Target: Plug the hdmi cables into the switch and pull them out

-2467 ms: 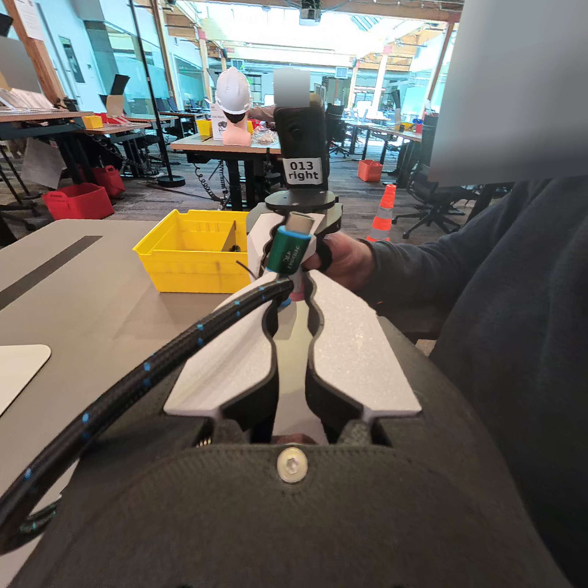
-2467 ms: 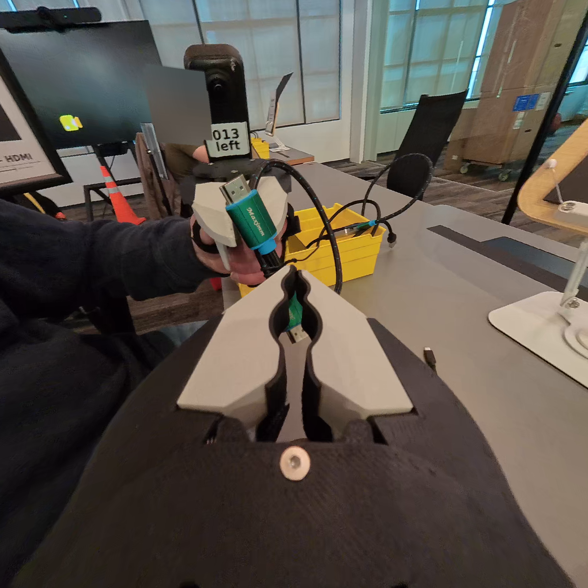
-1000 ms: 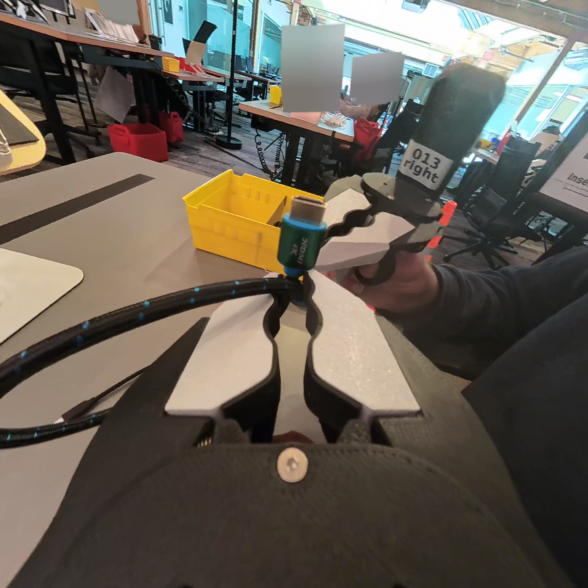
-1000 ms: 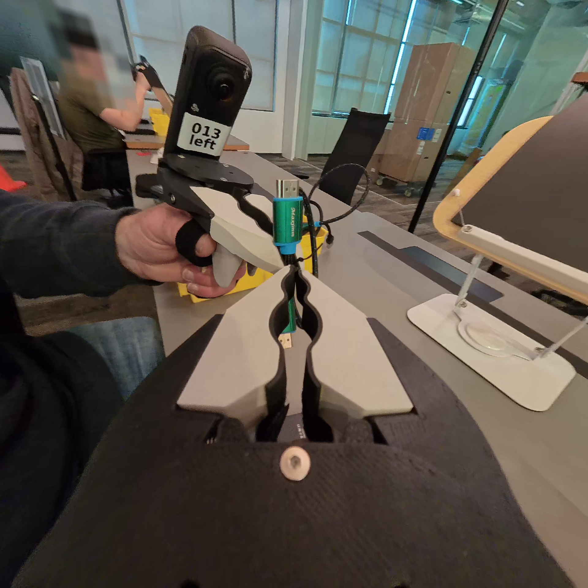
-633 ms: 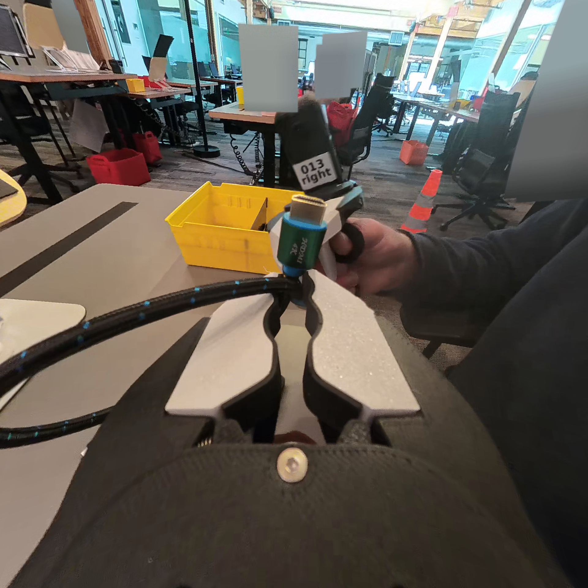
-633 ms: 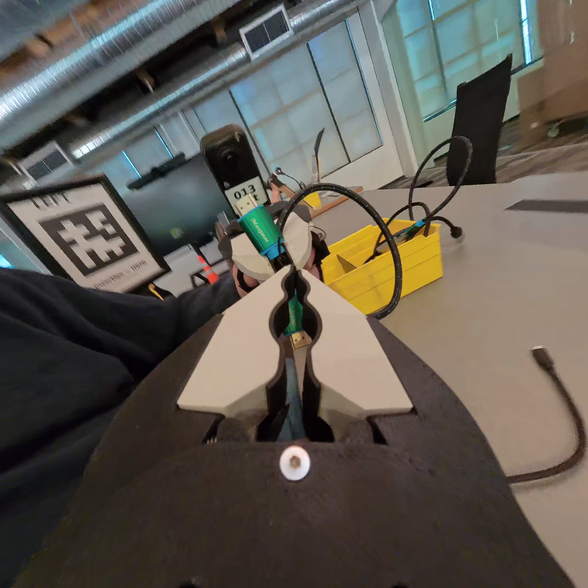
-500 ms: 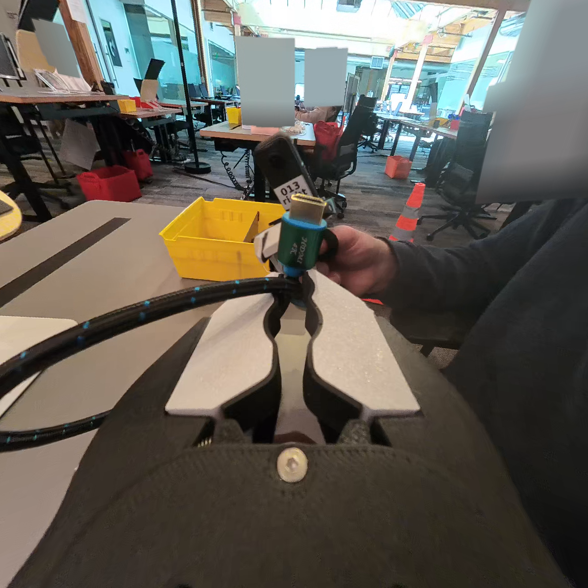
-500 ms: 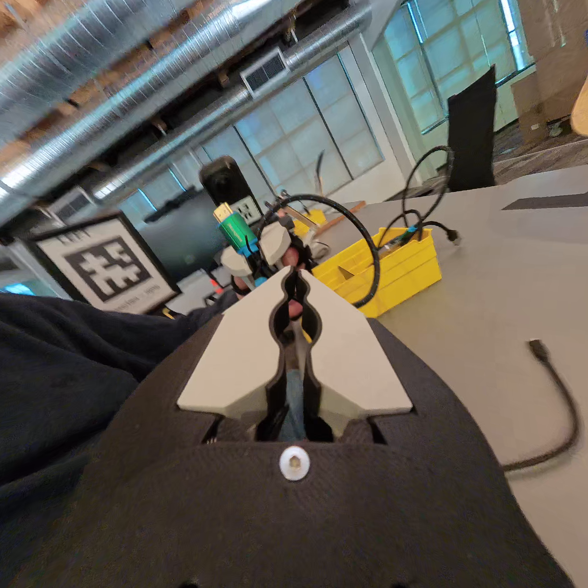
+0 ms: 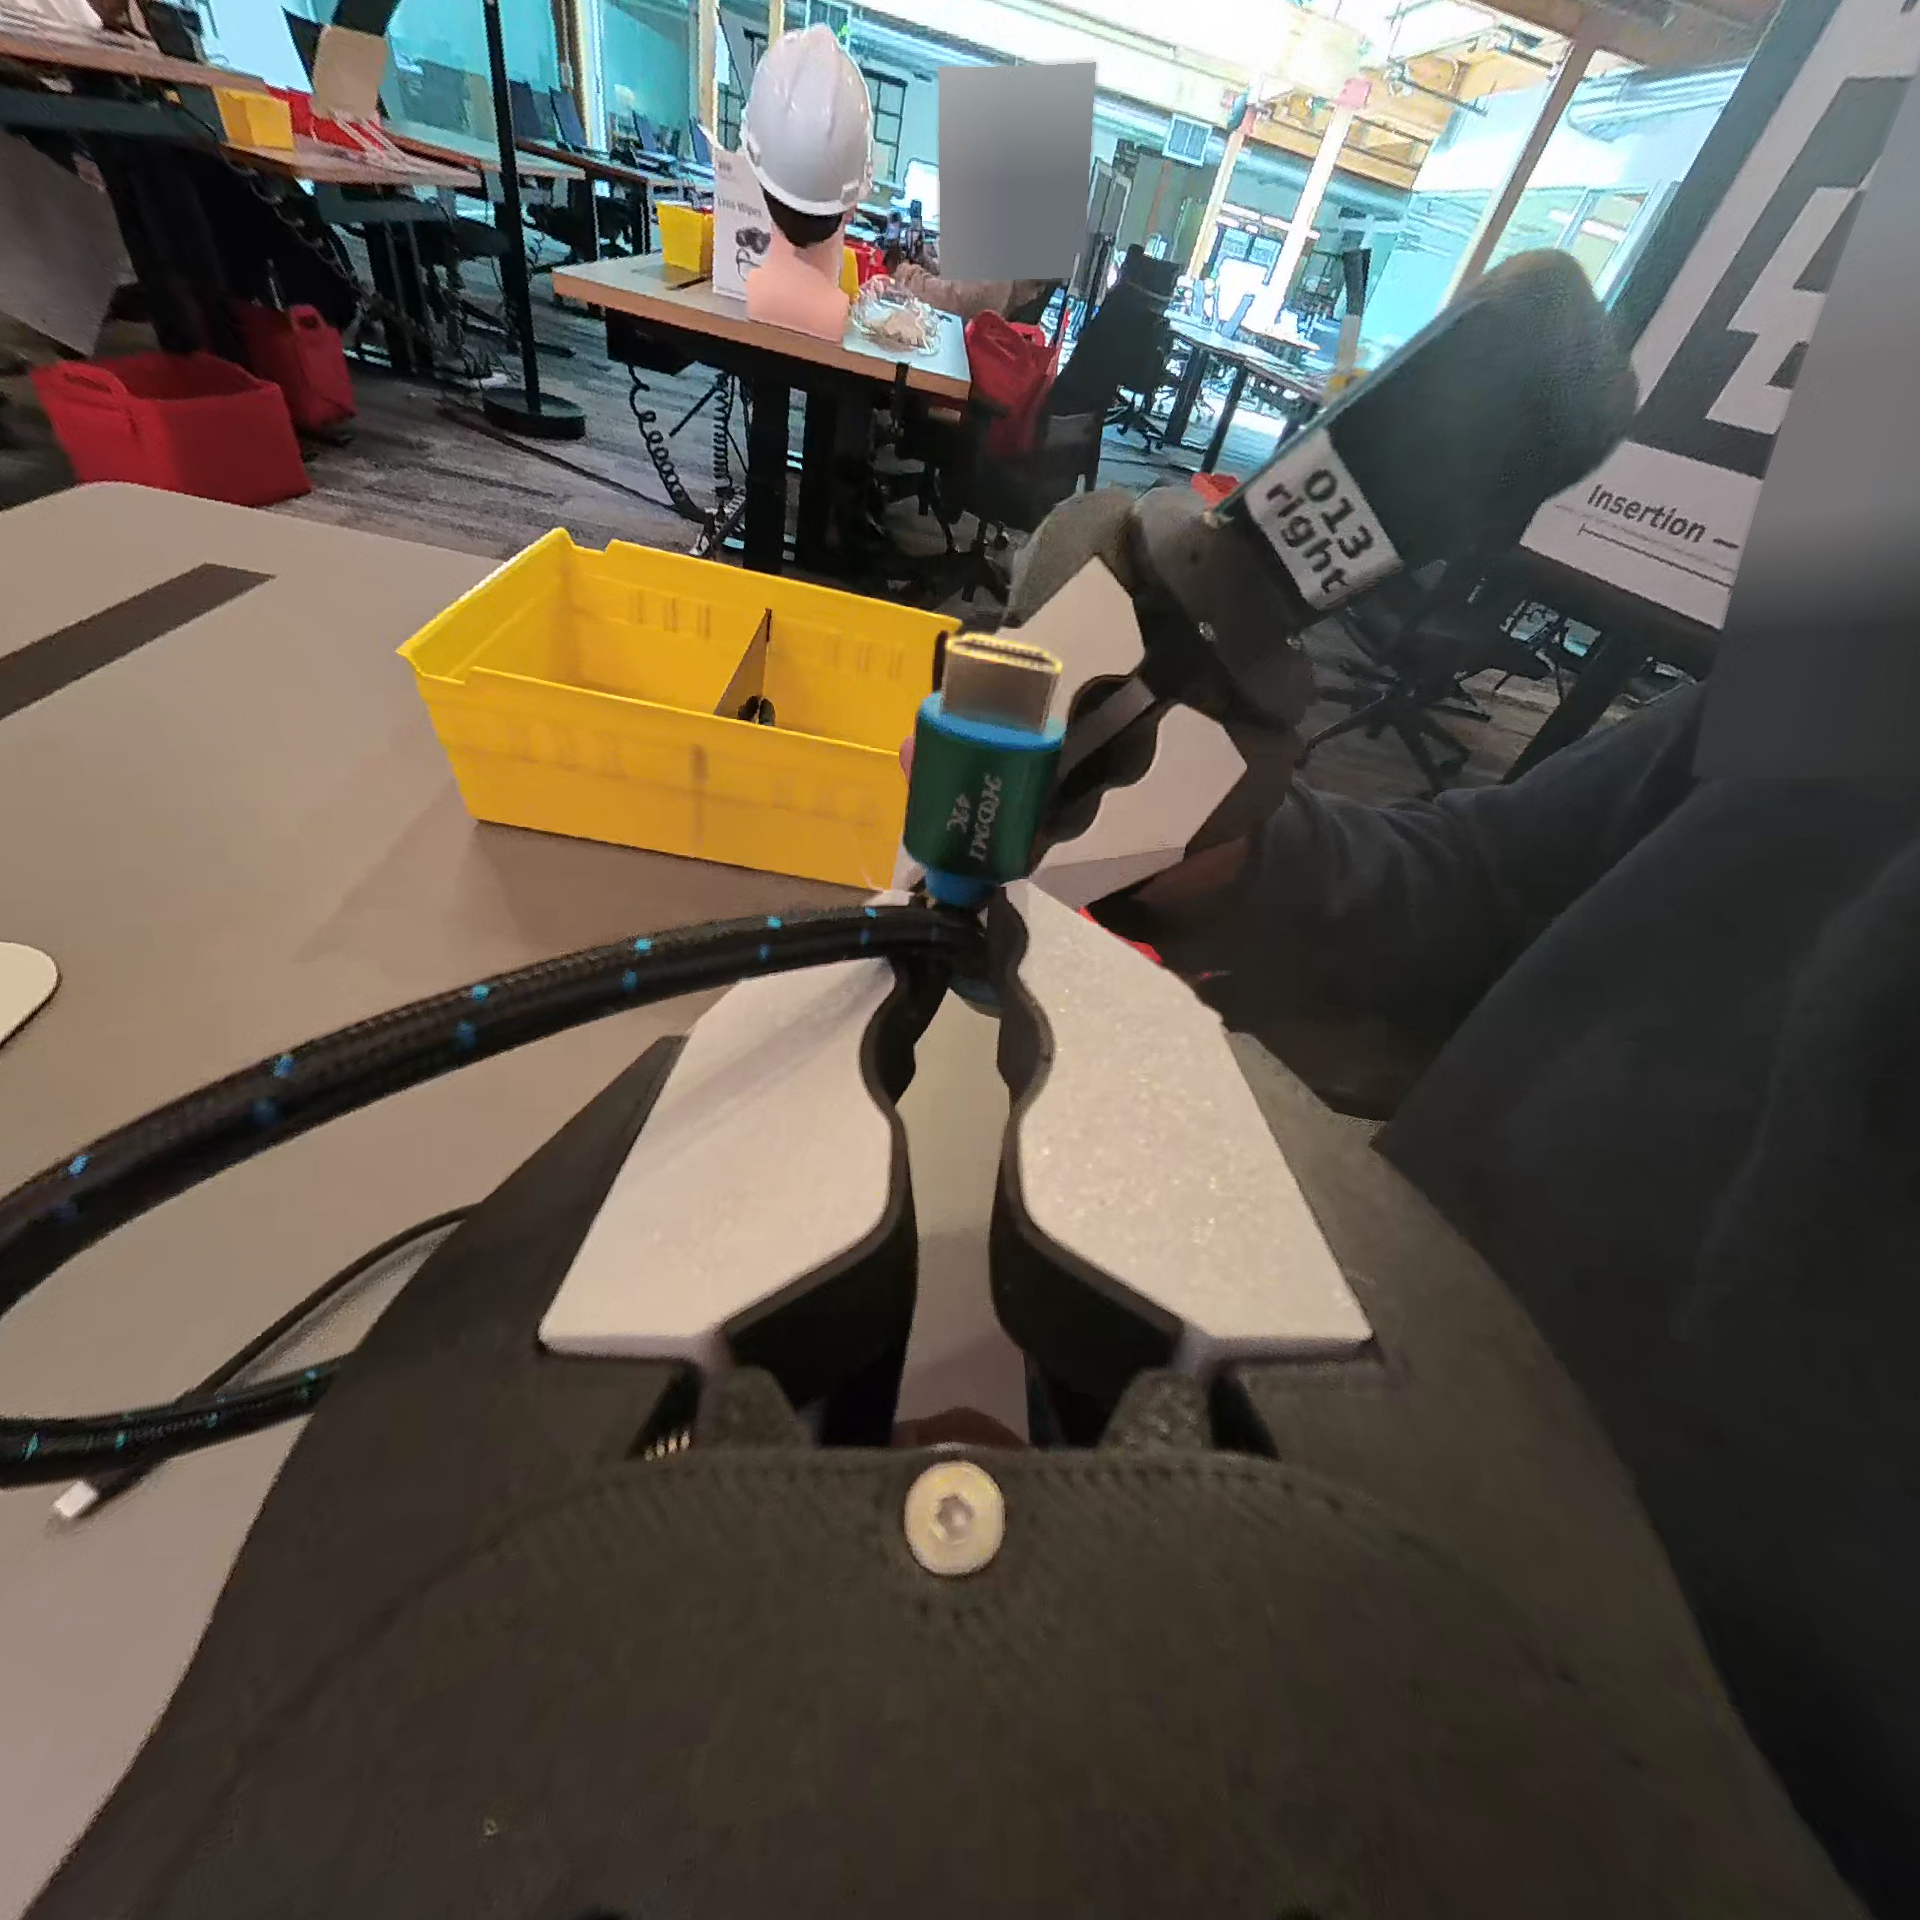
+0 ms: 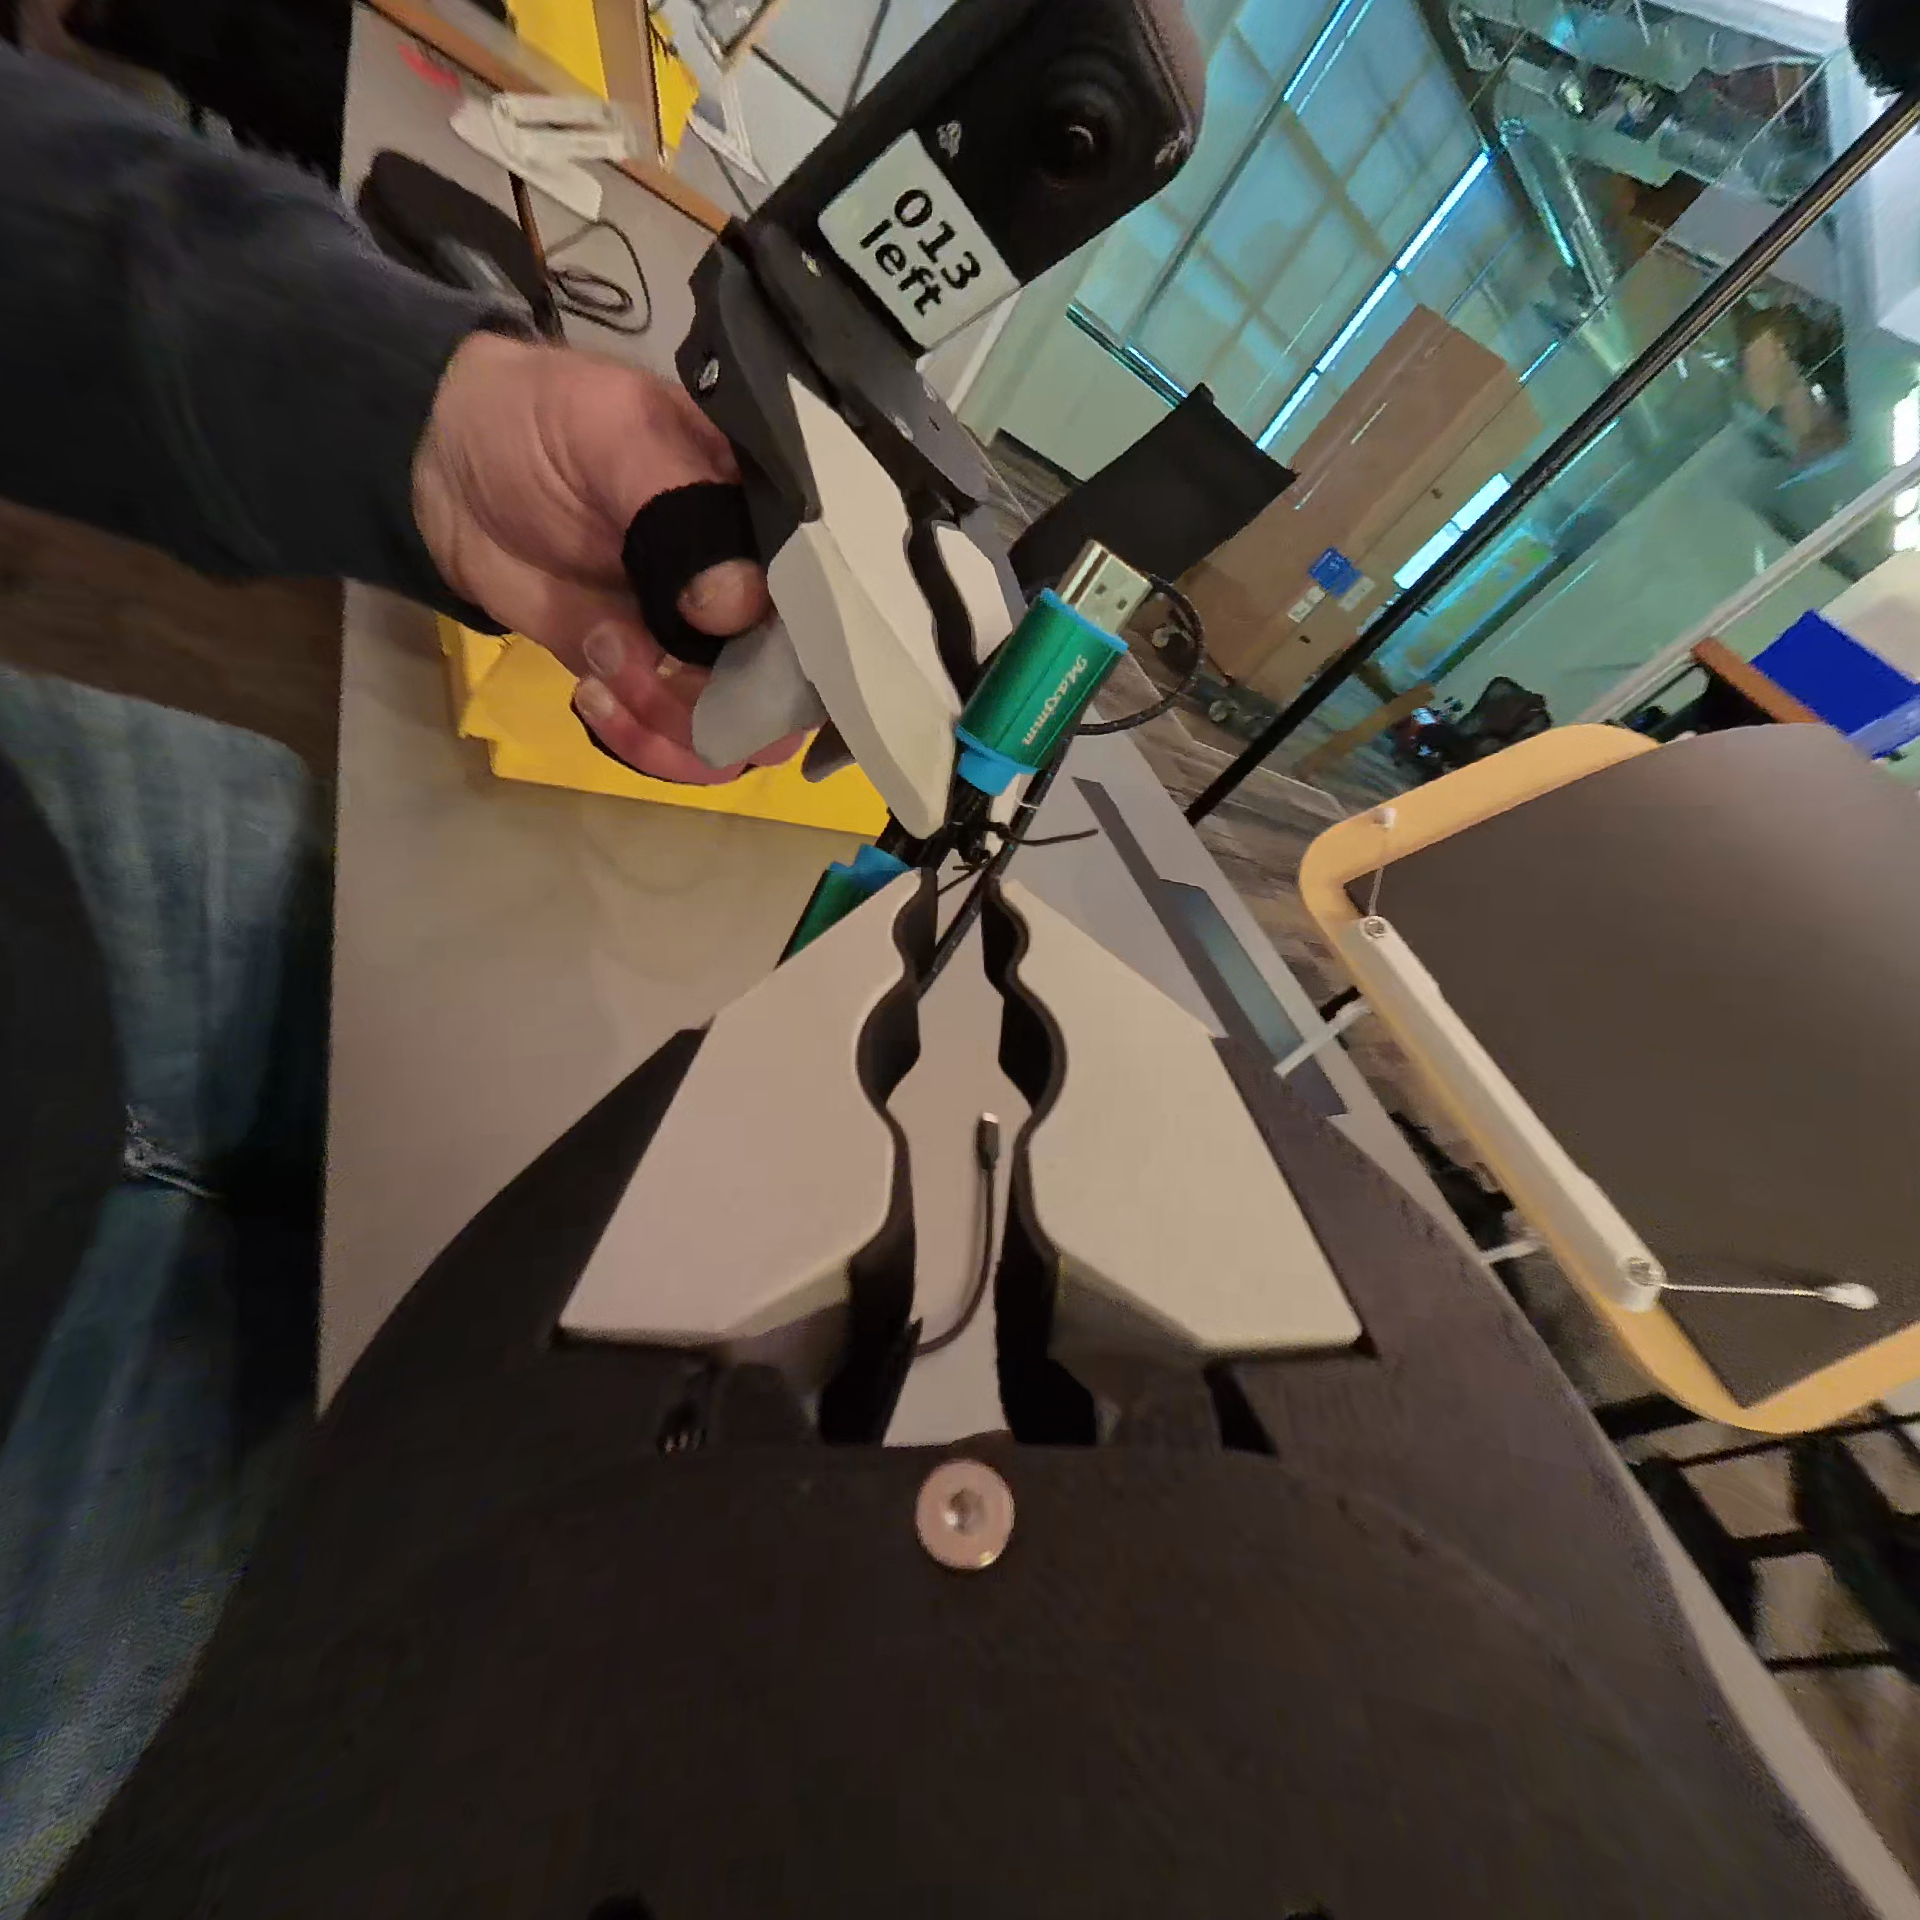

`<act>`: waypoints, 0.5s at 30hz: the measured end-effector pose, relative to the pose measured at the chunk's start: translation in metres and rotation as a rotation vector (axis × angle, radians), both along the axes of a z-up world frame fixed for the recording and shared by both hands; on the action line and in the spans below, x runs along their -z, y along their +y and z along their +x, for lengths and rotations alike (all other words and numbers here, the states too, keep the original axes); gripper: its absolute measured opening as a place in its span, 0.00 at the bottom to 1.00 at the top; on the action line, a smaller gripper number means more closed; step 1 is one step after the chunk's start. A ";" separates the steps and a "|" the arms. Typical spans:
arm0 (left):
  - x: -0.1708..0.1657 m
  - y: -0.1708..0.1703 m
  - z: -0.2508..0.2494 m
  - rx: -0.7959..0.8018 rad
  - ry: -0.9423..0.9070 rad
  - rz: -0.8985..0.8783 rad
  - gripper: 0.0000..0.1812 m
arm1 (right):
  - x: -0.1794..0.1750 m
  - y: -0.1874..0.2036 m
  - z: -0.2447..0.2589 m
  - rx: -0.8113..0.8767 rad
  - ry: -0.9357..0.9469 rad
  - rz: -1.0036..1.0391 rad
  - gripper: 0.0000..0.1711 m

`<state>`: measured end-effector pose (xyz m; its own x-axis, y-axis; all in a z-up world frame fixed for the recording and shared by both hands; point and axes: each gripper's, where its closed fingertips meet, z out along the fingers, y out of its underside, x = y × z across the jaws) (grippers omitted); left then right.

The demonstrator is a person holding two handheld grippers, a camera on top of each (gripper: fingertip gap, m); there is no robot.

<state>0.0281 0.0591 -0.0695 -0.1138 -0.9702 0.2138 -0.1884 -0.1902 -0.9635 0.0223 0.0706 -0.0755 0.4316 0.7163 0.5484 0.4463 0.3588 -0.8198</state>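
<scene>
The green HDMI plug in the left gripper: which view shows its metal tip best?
The left wrist view: the green HDMI plug stands upright just past the left gripper, with its metal tip facing the camera. The right wrist view shows the plug from the side, tilted, so its tip opening faces away.

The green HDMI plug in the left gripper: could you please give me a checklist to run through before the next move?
1. Left gripper shut on the HDMI cable just below the green plug: ok.
2. Plug's metal end bare and unobstructed: ok.
3. Switch in sight: not ok, neither view shows it.
4. Right gripper holding anything: cannot tell; a thin black cable only passes between its fingers.
5. Cable slack over the table: ok.
</scene>
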 end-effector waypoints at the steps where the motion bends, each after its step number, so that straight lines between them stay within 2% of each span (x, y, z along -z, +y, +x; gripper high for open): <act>1: 0.000 0.000 0.000 -0.002 0.004 -0.001 0.06 | 0.000 0.001 0.000 0.016 -0.016 0.020 0.04; 9: 0.003 -0.001 0.001 0.004 0.026 0.002 0.06 | 0.008 0.005 0.000 0.069 -0.125 0.093 0.01; 15: 0.005 -0.001 0.002 0.000 0.036 0.010 0.06 | 0.009 0.005 0.001 0.081 -0.138 0.099 0.01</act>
